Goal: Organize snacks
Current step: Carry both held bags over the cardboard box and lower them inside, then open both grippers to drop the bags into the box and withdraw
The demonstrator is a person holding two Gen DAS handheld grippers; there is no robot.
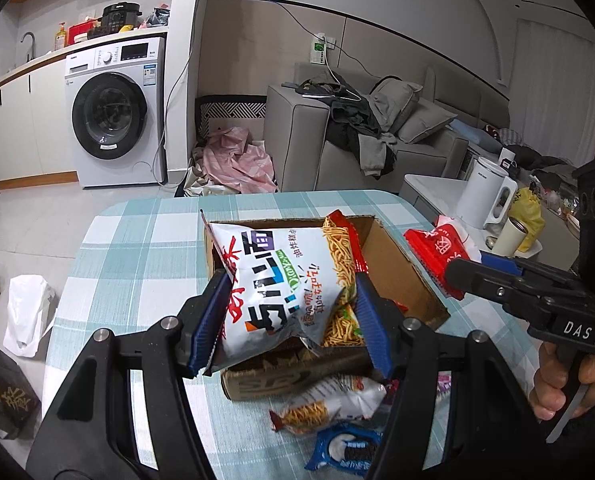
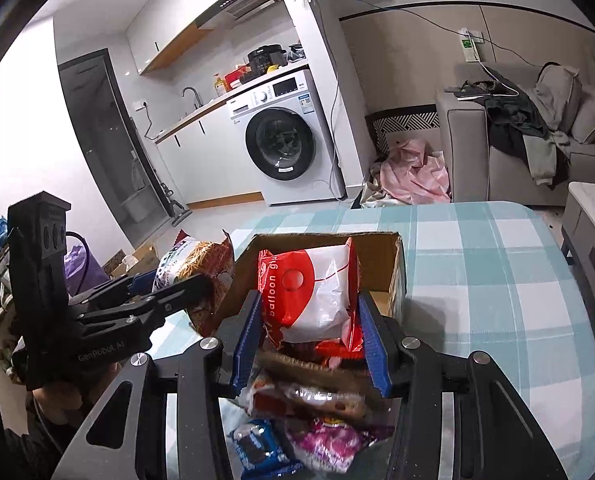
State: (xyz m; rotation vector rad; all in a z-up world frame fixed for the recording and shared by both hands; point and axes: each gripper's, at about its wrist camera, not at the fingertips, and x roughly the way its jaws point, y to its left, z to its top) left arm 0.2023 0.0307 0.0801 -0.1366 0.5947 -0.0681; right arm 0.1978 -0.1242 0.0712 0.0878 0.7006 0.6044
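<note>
Snacks are what I have in both sets of fingers, one bag each, above a plaid-clothed table [image 1: 137,248]. My left gripper [image 1: 289,320] is clamped partway closed on a white noodle-snack bag [image 1: 281,280], blue pads pressing its two sides, and the bag hangs tilted over the near left corner of the open cardboard box [image 1: 401,276]. My right gripper [image 2: 311,332] is squeezed about as narrow as it goes on a red-and-white packet [image 2: 313,292], which stands nearly upright between the pads, above the box's near edge [image 2: 381,264]. From the left view that same packet [image 1: 441,252] shows to the right of the box, pinched at the tip of the right gripper [image 1: 453,272], with a hand [image 1: 565,380] wrapped round the handle below. From the right view the left gripper [image 2: 193,284] reaches in from the left, carrying its noodle bag [image 2: 197,264] beside the box's left wall. On the cloth near me, on this side of the box, lie more snacks: a small noodle packet [image 1: 329,400], a blue cookie pack [image 1: 345,448] and a pink wrapper [image 2: 329,444], heaped close together and partly hidden by my own fingers.
</note>
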